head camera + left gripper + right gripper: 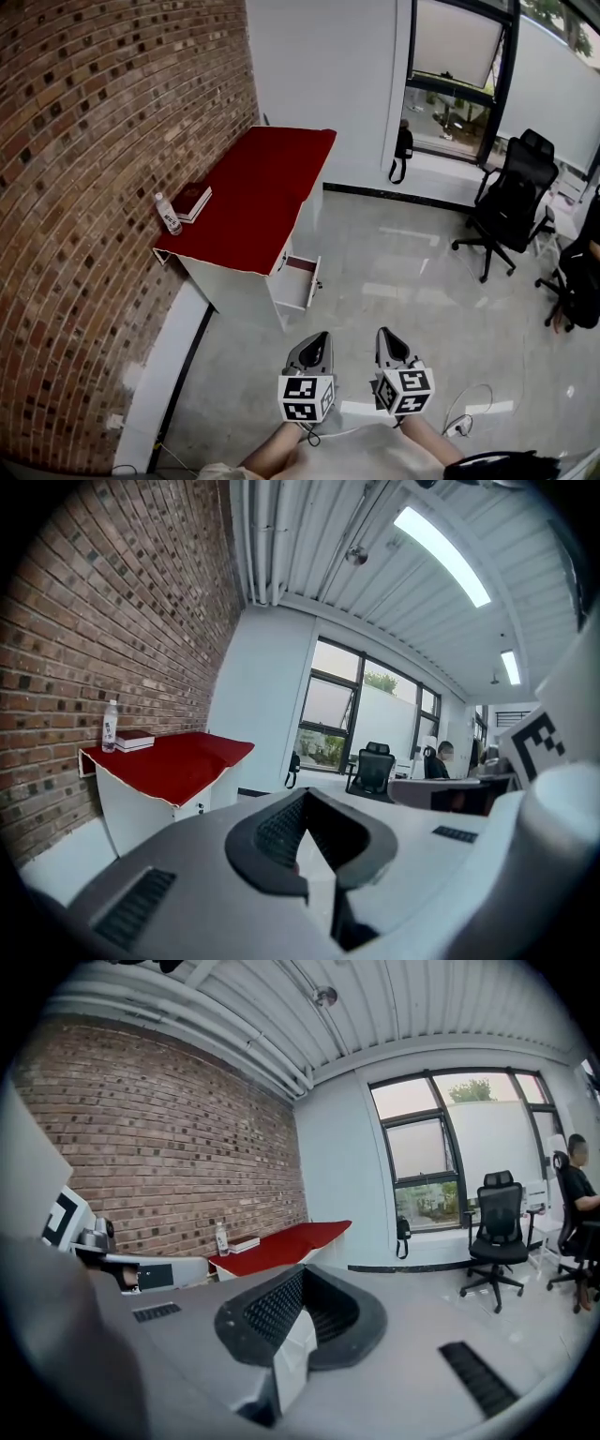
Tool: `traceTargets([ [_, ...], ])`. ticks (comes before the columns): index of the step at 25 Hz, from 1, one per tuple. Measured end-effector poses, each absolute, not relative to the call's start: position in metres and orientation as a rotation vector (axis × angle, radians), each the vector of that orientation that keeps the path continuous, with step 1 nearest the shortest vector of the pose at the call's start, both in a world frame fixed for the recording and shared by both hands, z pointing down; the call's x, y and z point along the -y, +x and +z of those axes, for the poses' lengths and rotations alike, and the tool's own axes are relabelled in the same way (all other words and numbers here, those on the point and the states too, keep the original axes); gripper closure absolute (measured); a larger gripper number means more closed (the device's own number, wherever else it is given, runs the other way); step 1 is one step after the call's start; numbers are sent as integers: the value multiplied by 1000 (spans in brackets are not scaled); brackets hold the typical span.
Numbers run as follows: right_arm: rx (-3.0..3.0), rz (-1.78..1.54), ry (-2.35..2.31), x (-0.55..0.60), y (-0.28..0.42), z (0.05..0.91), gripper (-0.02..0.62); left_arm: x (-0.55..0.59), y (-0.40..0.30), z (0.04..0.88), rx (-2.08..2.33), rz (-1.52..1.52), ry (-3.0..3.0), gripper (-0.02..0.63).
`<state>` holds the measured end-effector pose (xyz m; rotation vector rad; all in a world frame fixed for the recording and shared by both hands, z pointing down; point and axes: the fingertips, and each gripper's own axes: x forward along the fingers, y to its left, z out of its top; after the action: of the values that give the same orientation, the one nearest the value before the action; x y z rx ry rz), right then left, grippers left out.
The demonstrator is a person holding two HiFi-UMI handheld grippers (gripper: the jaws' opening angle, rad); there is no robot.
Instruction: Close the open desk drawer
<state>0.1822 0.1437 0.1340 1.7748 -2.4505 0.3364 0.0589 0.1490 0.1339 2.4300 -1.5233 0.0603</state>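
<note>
A white desk with a red top [258,192] stands against the brick wall, some way ahead of me. Its upper drawer [301,281] is pulled out toward the room on the near right side. Both grippers hang low in the head view, well short of the desk, over the floor. My left gripper [314,339] and right gripper [387,336] sit side by side, each with its jaws shut and empty. The desk [178,761] is at the left in the left gripper view, beyond the closed tips [309,829]. In the right gripper view the desk [281,1241] lies past the closed tips [305,1314].
A water bottle [169,214] and a book [194,202] rest on the desk's near left end. A brick wall [84,187] runs along the left. A black office chair [511,202], a hanging black bag [403,150] and a seated person [581,272] are at the right. A cable [464,417] lies on the floor.
</note>
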Motion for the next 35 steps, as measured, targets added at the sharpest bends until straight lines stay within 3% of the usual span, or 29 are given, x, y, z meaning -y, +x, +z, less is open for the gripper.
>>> traceTargets([
  [18,2418,362,1741,10,197,144,597,3,64,146,1517,64,2386,598],
  [35,2407,608,1677,76,175,170,597,45,22,166,1590,104,2295,598],
])
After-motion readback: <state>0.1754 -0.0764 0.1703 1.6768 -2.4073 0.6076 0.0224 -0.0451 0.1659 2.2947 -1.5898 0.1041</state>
